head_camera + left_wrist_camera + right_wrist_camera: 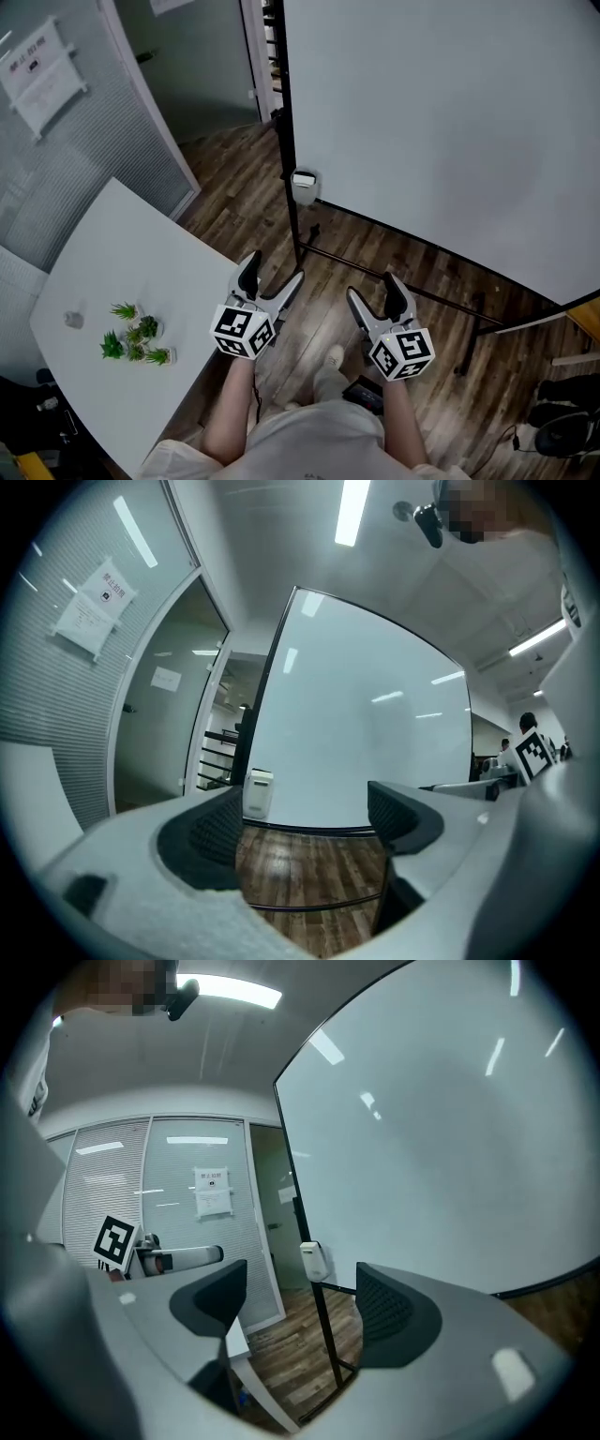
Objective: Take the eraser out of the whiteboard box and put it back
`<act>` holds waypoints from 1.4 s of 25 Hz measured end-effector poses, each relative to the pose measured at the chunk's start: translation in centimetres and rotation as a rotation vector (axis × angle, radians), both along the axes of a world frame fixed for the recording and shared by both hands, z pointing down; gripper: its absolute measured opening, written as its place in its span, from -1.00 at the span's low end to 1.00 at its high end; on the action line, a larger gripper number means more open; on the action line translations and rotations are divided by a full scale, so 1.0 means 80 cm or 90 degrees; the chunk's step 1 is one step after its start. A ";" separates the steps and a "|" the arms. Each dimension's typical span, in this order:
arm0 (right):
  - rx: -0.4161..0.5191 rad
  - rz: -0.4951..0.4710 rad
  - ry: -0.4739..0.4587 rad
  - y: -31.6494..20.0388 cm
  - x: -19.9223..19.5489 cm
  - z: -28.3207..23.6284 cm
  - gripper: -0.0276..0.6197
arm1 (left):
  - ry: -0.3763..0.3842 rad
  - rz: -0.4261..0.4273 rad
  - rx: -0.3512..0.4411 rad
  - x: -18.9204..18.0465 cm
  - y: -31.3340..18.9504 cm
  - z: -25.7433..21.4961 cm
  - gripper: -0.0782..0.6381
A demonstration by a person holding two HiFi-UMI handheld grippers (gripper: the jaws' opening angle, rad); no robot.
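**Both grippers wait, empty, before the board**

A large white whiteboard on a black stand fills the right, and a white rounded table lies to the left. The left gripper and right gripper hover with jaws apart, holding nothing. The small white whiteboard box hangs at the board's lower left corner. The eraser cannot be made out.

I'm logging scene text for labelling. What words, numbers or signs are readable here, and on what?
Nothing can be read.
Paper notice on the glass wall: print too blurred.
Smaller sheet on the door: too small.
Whiteboard box: no legible label.
Cube on left gripper, cube on right gripper: square markers only, no words.
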State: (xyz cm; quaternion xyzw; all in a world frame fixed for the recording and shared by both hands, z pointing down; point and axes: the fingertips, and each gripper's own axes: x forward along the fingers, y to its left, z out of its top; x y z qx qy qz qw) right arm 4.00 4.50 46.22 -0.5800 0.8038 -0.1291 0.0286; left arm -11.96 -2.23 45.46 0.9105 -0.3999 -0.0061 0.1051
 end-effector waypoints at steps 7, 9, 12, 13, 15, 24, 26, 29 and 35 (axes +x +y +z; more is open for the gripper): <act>-0.002 -0.032 -0.005 -0.096 0.025 -0.004 0.21 | -0.023 -0.051 0.004 0.021 -0.091 -0.003 0.31; 0.002 -0.035 -0.004 -0.113 0.037 -0.007 0.21 | -0.021 -0.065 0.007 0.027 -0.112 -0.004 0.31; 0.007 -0.043 0.000 -0.134 0.053 -0.011 0.21 | -0.024 -0.087 0.033 0.038 -0.138 -0.013 0.29; 0.008 -0.047 0.001 -0.139 0.057 -0.011 0.21 | -0.024 -0.093 0.039 0.042 -0.145 -0.016 0.29; 0.009 -0.054 0.002 -0.148 0.063 -0.009 0.21 | -0.026 -0.100 0.042 0.052 -0.156 -0.016 0.29; 0.020 -0.070 -0.004 -0.162 0.063 -0.013 0.21 | -0.047 -0.116 0.028 0.060 -0.169 -0.008 0.29; 0.019 -0.075 -0.006 -0.162 0.057 -0.012 0.21 | -0.051 -0.118 0.028 0.060 -0.172 -0.007 0.29; 0.018 -0.080 -0.008 -0.165 0.053 -0.011 0.21 | -0.055 -0.120 0.031 0.062 -0.178 -0.009 0.29; 0.008 -0.082 0.006 -0.183 0.052 0.000 0.20 | -0.069 -0.114 0.035 0.068 -0.196 -0.001 0.28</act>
